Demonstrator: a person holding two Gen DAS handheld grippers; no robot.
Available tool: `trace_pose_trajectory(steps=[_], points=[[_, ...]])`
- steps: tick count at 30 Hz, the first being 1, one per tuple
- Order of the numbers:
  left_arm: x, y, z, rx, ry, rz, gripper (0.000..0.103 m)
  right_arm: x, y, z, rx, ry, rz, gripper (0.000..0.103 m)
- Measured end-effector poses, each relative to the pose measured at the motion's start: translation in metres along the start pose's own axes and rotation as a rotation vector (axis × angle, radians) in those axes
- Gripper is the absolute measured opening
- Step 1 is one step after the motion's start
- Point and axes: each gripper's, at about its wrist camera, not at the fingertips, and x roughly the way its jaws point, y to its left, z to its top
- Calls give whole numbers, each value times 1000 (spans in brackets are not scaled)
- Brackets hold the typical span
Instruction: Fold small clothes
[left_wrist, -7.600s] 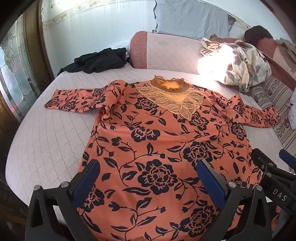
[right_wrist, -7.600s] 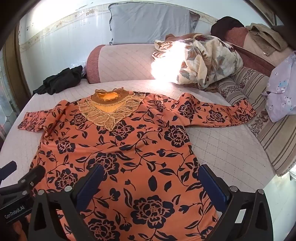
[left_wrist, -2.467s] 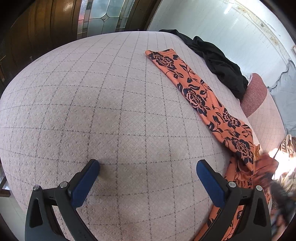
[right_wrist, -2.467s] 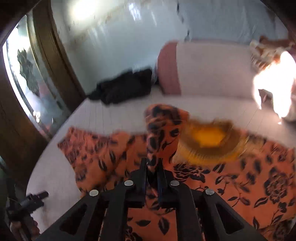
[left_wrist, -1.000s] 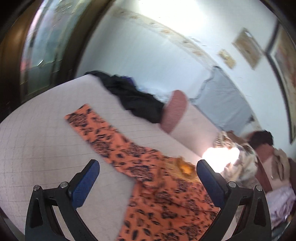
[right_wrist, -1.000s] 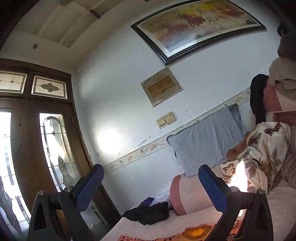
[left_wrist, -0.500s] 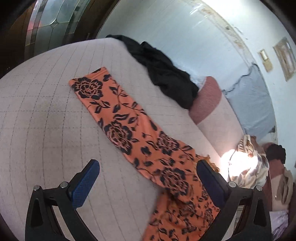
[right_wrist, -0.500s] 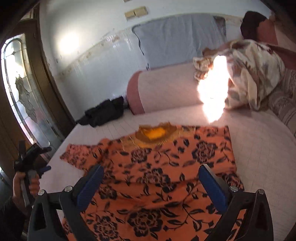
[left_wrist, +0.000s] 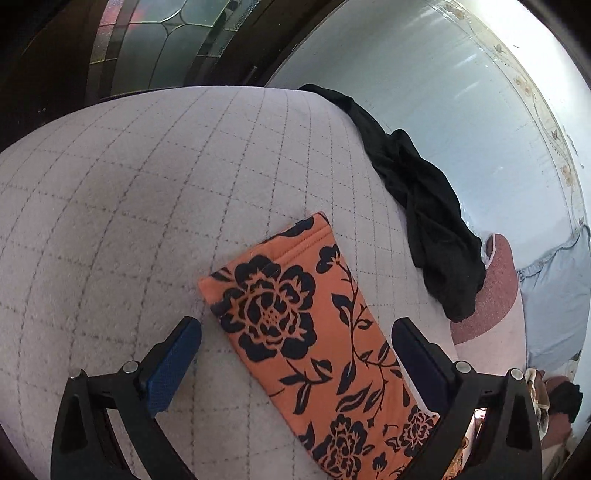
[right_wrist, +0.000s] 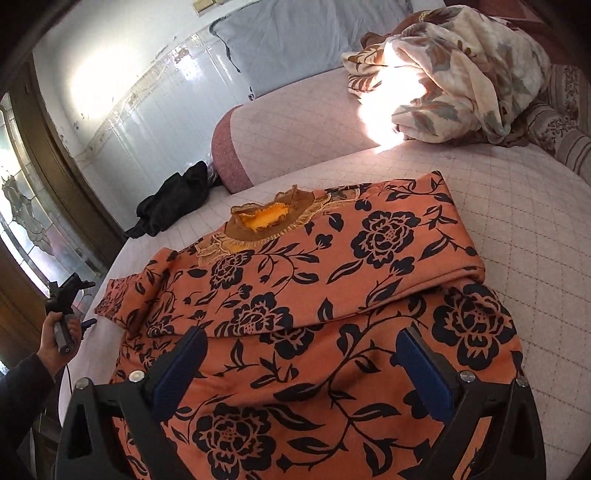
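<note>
Orange black-flowered top (right_wrist: 325, 295) spread on bed (right_wrist: 517, 206), one sleeve (right_wrist: 369, 258) folded across chest, other sleeve cuff (left_wrist: 280, 288) framed by spread left claw (left_wrist: 295, 332), right claw (right_wrist: 301, 354) spread above hem at 6 o'clock.

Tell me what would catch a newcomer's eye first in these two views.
The orange top with black roses dominates the right wrist view, spread on the quilted bed with one sleeve folded across its chest. In the left wrist view, its other sleeve lies flat between the open left gripper fingers. A crumpled black garment sits near the wall.
</note>
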Motion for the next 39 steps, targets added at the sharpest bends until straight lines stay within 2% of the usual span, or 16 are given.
trace_pose_trajectory(steps=[3,5,8,11,13,15,19,22,25,27,28,29,31,33,35,39], points=[[5,2,4,9,-17,10,86,2,1,1,1,1,12,103],[8,4,7,19,-37,43,45,3,0,0,-3,2,9,103],[11,16,11,-9,-25,107,6,5,-3,-1,6,9,8,103],[1,7,10,30,-41,138,6,4,-6,-2,11,8,2,103],[-16,-21,6,110,-82,154,5,3,-9,-1,21,0,0,103],[-42,-63,-5,210,-131,110,5,-1,-10,-1,30,-12,5,103],[-113,-174,-52,444,-201,-98,5,-12,-17,2,55,-40,20,103],[-159,-254,-111,593,-201,-283,5,-22,-25,4,95,-62,31,103],[-178,-319,-186,726,-128,-425,6,-32,-35,7,138,-85,41,103],[-170,-349,-234,779,-48,-471,7,-38,-43,7,167,-100,39,103],[-160,-360,-258,803,3,-481,16,-41,-47,8,180,-107,35,103],[-143,-368,-281,830,69,-479,49,-42,-50,8,190,-111,34,103],[-104,-378,-324,875,220,-398,94,-45,-57,9,210,-119,30,103],[-75,-363,-347,898,292,-311,93,-47,-62,9,226,-123,27,103],[-54,-343,-346,874,330,-233,93,-49,-67,9,241,-123,32,103],[-68,-286,-318,778,294,-189,93,-48,-73,8,273,-117,53,103]])
